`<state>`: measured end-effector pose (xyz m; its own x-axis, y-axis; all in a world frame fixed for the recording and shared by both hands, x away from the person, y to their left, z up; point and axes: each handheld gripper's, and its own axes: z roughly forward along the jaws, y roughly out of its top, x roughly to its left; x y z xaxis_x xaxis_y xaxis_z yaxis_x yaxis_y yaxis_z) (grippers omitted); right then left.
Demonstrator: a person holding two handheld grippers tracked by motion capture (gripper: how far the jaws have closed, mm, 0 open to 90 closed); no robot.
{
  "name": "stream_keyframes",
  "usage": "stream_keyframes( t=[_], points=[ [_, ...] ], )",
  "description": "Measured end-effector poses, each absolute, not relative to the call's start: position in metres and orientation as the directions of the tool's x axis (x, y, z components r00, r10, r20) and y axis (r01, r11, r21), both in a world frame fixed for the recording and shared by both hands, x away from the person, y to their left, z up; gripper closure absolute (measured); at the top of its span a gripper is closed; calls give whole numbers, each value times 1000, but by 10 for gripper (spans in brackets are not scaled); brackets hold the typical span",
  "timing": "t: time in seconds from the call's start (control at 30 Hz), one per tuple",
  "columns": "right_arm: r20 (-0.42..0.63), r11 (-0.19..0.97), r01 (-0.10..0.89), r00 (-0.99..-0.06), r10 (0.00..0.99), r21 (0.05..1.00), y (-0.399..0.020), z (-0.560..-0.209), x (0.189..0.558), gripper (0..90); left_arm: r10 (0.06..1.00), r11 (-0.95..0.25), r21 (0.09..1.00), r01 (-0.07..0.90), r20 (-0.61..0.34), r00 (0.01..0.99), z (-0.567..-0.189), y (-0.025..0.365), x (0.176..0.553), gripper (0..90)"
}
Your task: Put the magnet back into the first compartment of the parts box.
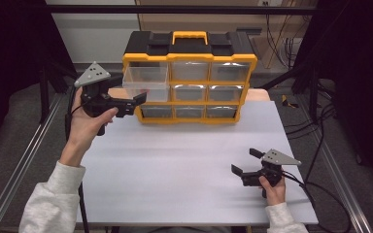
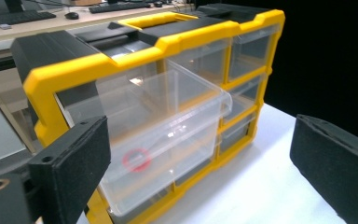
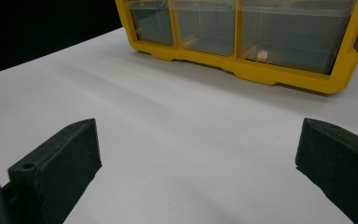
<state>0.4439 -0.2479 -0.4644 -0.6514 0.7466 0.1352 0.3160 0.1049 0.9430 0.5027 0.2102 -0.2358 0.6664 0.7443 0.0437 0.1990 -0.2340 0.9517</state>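
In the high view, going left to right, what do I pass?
Left gripper → pulled-out clear drawer → yellow handle on the organizer → right gripper.

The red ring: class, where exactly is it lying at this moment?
In the left gripper view the red ring lies on the floor of the pulled-out clear drawer, the top-left drawer of the yellow organizer, just ahead of the open left tool.

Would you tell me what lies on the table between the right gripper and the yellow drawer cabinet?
Nothing: in the right gripper view, bare white table runs from the open right gripper to the drawer cabinet. The high view shows the same bare stretch.
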Motion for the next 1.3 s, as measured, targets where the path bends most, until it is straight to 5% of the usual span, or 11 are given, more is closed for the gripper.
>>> stream_keyframes(
  t=[1.3],
  points=[
    [133, 105, 314, -651, 748, 944, -248, -464, 444, 5, 700, -171, 960, 221, -40, 713, -350, 237, 449, 13]
  ],
)
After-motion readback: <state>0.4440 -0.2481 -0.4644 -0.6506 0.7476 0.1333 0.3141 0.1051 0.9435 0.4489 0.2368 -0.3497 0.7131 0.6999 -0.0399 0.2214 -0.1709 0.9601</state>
